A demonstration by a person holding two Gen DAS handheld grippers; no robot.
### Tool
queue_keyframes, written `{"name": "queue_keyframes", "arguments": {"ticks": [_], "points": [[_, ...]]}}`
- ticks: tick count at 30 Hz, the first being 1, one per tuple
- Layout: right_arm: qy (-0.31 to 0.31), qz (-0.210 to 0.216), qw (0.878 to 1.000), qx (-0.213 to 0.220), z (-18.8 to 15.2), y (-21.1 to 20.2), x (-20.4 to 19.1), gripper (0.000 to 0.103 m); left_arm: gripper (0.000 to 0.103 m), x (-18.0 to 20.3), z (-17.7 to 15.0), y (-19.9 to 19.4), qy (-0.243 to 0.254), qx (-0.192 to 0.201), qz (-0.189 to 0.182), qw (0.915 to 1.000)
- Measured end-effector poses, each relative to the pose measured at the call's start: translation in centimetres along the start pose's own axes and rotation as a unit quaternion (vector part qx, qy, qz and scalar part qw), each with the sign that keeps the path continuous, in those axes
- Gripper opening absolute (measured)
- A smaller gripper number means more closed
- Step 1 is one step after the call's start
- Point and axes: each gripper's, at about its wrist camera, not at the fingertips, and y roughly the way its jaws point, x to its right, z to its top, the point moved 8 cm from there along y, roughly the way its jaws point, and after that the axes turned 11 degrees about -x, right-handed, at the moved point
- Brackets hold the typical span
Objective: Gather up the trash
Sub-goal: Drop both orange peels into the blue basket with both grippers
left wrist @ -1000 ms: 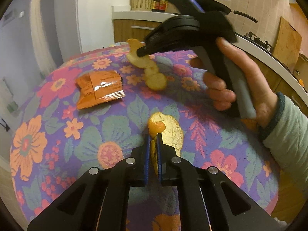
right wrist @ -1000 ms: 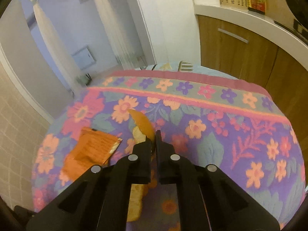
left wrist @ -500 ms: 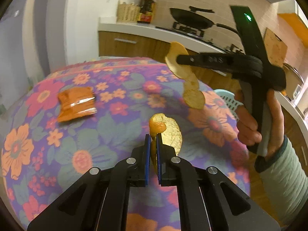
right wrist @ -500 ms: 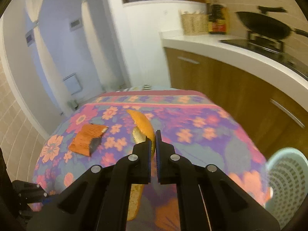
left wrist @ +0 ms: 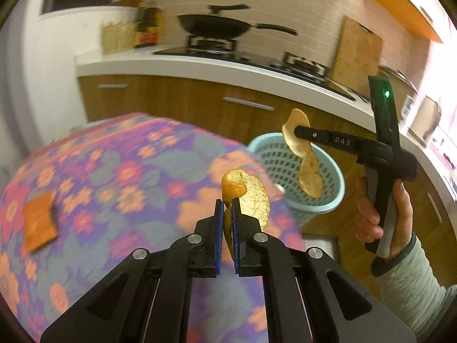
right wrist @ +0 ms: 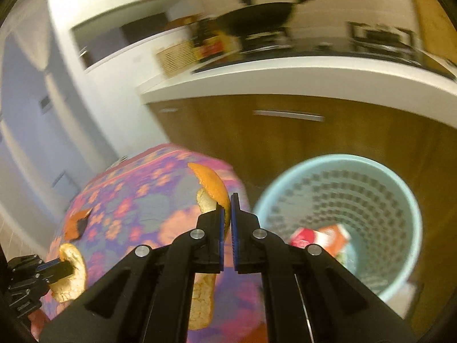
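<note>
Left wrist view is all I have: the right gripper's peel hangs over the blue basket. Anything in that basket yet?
Observer: Yes. The right wrist view shows red and orange packaging at the bottom of the blue basket.
Operator: What colour is the outer skin of the right gripper's peel?
Observer: Orange; the long peel is clamped in the right gripper.
Operator: Is my own peel visible from there?
Observer: Yes, the left gripper holds its curled peel over the floral tablecloth.

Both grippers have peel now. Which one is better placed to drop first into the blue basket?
Right. The right gripper dangles its long peel in front of the basket mouth, while the left gripper holds its peel over the table.
</note>
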Motion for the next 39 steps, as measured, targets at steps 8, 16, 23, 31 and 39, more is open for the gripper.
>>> {"name": "queue_keyframes", "arguments": {"ticks": [8, 16, 23, 31, 39], "points": [[0.055, -0.070, 0.996, 0.013, -0.4, -2.0, 7.9, 0.002, 0.004, 6.6, 4.9, 4.5, 0.057, -0.015, -0.037, 0.9975], [0.097, -0.120, 0.988, -0.021, -1.2, -0.6, 12.5, 0.002, 0.004, 10.6, 7.7, 9.4, 0.085, -0.044, -0.046, 0.9944], [0.135, -0.138, 0.979, -0.057, -2.1, 0.6, 15.1, 0.003, 0.004, 11.5, 9.2, 13.2, 0.092, -0.060, -0.031, 0.9935], [0.136, -0.120, 0.979, -0.095, -3.4, 1.5, 15.7, 0.004, 0.014, 12.0, 9.7, 15.6, 0.104, -0.063, -0.020, 0.9924], [0.143, -0.103, 0.978, -0.110, -3.7, 1.5, 15.3, 0.026, 0.038, 11.9, 10.2, 15.5, 0.100, -0.052, -0.028, 0.9932]]}}
